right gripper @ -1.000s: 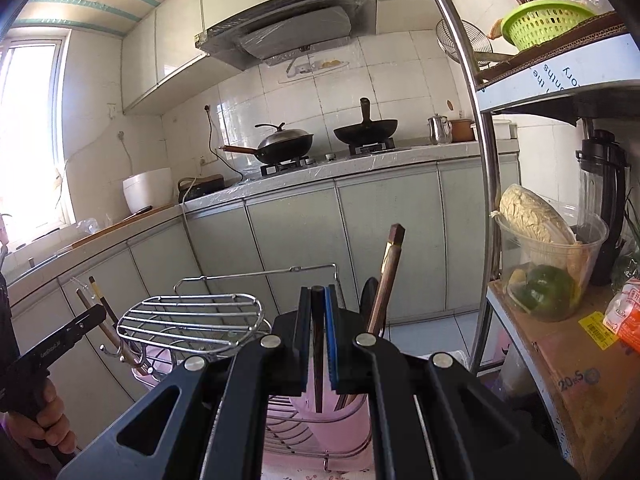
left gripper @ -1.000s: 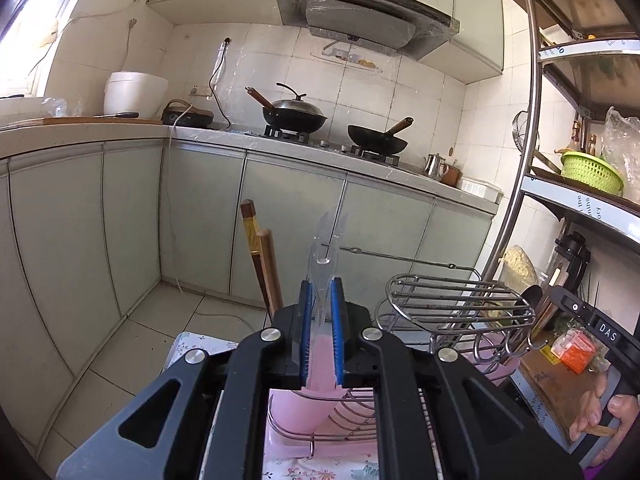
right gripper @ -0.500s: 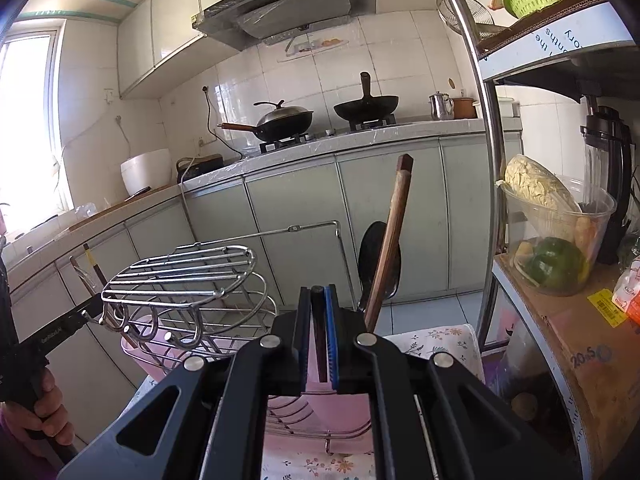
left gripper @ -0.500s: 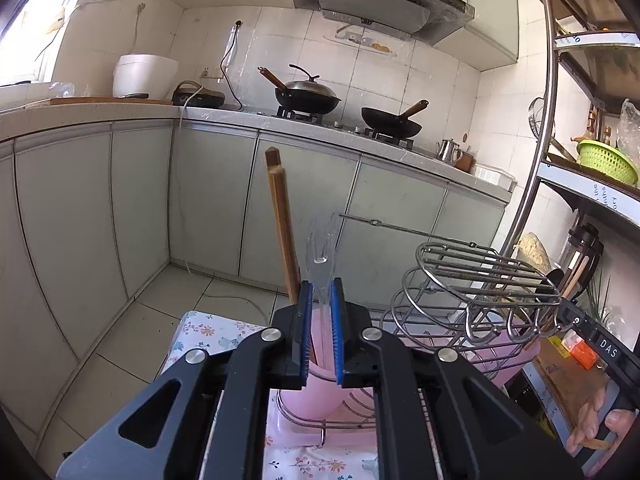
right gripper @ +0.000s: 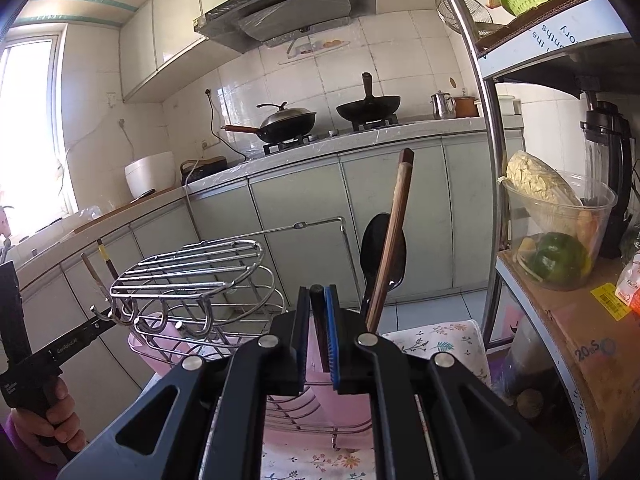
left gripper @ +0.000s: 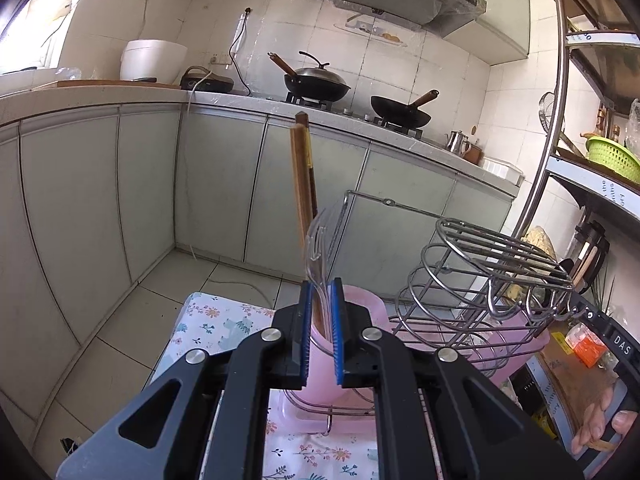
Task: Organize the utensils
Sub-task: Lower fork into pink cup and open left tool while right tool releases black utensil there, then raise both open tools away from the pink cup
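While L tool [left gripper: 320, 328] grips clear fork [left gripper: 318, 240] | R tool [right gripper: 318, 332] clamps dark handle [right gripper: 317, 312], rest hidden

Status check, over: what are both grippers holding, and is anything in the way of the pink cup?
Left gripper shut on clear plastic fork. Right gripper shut on dark utensil handle. Wooden chopsticks already in pink cup.

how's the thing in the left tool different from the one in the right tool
The left tool grips a clear plastic fork; the right tool grips a dark utensil handle. The fork rises well above its tool, the handle barely shows. Both are clamped over the pink holder.
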A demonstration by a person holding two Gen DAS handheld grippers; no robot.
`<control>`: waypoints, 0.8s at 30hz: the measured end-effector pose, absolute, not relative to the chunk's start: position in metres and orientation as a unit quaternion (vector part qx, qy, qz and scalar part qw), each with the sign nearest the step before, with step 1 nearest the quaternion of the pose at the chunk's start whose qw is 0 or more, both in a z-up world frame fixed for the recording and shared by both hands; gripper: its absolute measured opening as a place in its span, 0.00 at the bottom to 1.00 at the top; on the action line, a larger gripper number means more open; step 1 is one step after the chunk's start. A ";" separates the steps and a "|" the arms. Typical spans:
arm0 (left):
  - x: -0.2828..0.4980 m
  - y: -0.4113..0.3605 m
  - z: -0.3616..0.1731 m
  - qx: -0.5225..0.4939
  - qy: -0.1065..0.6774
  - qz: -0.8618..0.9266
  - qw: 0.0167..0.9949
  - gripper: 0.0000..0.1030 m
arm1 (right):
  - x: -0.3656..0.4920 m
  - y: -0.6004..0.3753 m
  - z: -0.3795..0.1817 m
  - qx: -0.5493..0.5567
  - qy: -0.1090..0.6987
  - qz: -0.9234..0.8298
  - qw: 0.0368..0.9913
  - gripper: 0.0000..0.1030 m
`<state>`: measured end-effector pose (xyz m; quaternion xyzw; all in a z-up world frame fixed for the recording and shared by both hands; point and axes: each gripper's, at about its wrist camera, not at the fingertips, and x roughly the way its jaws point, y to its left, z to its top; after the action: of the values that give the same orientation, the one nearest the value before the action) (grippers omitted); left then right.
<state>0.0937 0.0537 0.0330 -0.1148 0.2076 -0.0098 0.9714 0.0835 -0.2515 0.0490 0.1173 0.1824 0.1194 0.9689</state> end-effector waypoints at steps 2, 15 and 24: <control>0.094 0.056 0.032 -0.117 0.210 -0.008 0.971 0.08 | 0.083 -0.251 0.048 0.118 0.185 0.122 0.968 0.08; 0.086 0.059 0.027 -0.115 0.221 -0.001 0.969 0.09 | 0.075 -0.253 0.044 0.129 0.189 0.128 0.965 0.28; 0.078 0.061 0.027 -0.118 0.228 -0.008 0.966 0.24 | 0.065 -0.254 0.042 0.135 0.193 0.131 0.963 0.32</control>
<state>0.0781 0.0610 0.0266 -0.1182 0.2281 -0.0085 0.9664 0.0653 -0.2537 0.0418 0.1352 0.1926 0.1307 0.9631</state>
